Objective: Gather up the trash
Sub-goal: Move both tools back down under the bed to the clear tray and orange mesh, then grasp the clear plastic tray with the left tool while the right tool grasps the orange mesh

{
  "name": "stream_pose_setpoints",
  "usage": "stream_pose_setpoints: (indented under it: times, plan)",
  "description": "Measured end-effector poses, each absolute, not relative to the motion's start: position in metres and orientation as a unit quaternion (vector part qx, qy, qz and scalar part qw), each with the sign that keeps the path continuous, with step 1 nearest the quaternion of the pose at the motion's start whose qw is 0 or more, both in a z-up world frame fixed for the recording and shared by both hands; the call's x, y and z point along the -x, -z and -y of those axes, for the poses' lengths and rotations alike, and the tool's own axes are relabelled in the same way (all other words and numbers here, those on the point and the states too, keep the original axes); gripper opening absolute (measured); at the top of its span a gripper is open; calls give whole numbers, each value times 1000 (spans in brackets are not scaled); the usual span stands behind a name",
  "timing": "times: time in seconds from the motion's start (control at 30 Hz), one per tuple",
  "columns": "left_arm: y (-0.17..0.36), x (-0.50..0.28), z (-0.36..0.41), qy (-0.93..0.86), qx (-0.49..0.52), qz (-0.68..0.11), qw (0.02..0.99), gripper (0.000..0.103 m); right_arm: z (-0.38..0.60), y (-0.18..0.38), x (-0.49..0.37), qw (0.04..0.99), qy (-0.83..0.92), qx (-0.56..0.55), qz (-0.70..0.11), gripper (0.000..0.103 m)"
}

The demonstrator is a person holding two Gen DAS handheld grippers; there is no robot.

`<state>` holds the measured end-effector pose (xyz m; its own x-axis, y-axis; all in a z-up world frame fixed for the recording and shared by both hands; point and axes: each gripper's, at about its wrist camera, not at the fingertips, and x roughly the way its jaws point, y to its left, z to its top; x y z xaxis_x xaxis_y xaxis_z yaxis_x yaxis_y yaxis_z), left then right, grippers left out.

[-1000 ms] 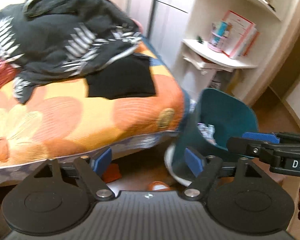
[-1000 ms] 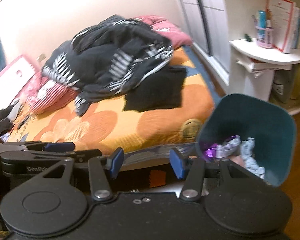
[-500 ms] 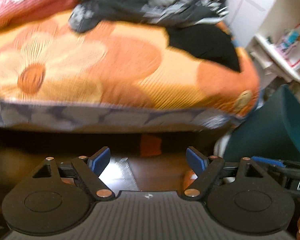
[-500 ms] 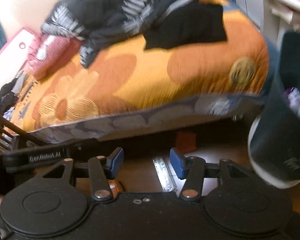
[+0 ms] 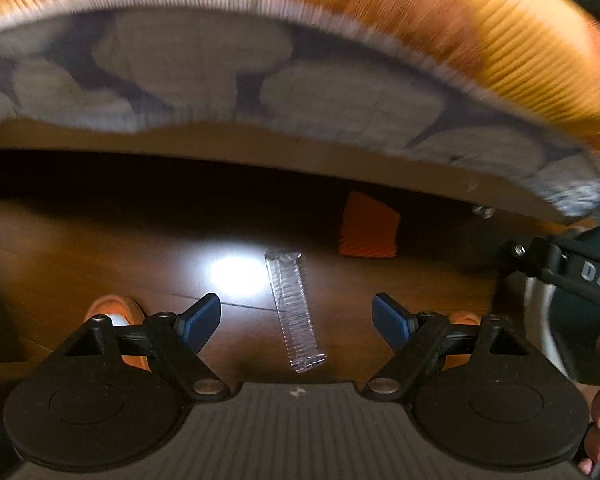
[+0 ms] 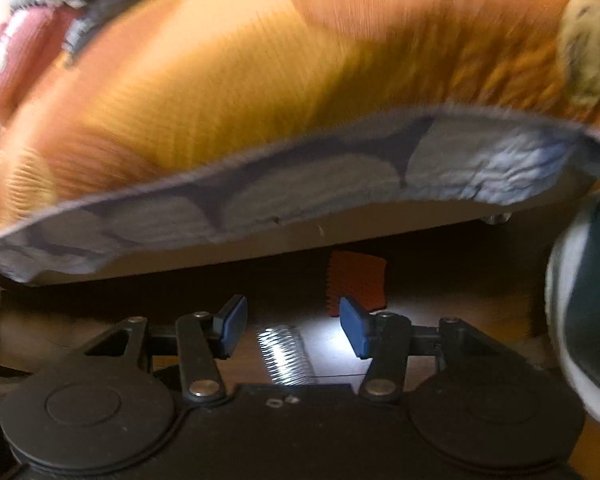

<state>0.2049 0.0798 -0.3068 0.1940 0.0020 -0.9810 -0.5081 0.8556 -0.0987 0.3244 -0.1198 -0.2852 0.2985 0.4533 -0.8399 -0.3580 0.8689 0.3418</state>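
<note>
Wrapper between open hand-held gripper fingers

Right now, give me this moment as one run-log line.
left gripper: open | right gripper: open | clear ribbed plastic wrapper: on dark wooden floor, ungrasped

The floor was dark brown wood, glossy, with a bright white glare of light on the boards; a bed filled the upper part of both views, its cover orange and yellow with large flower shapes; a grey-and-blue patterned border hung along its edge; beneath it ran a pale frame board; the space under the bed lay in deep shadow.
</note>
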Motion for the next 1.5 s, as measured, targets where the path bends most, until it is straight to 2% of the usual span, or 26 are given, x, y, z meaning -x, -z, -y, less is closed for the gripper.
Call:
stream_pose_setpoints:
  times: [0.27,0.5,0.83,1.13,1.27,1.43,1.5]
  plan:
    - [401,-222,-85,-173,200,-660,703,83,101,376,-363,792,-213,-24,-571,52]
    - [462,-231,-82,-165,186,-685,685,83,76,434,-376,803,-230,54,-547,52]
    - [512,-234,-67,-149,190,-701,670,83,55,495,-390,815,-199,101,-535,52]
    - [542,-240,-68,-135,192,-711,662,82,45,515,-391,821,-206,134,-515,52]
    - [552,-245,-71,-125,197,-717,657,61,44,515,-388,821,-206,138,-515,52]
    - [555,-249,-74,-123,197,-717,657,54,46,516,-393,814,-197,123,-532,50]
    - [554,-248,-75,-124,197,-717,657,47,46,517,-394,810,-196,121,-539,47]
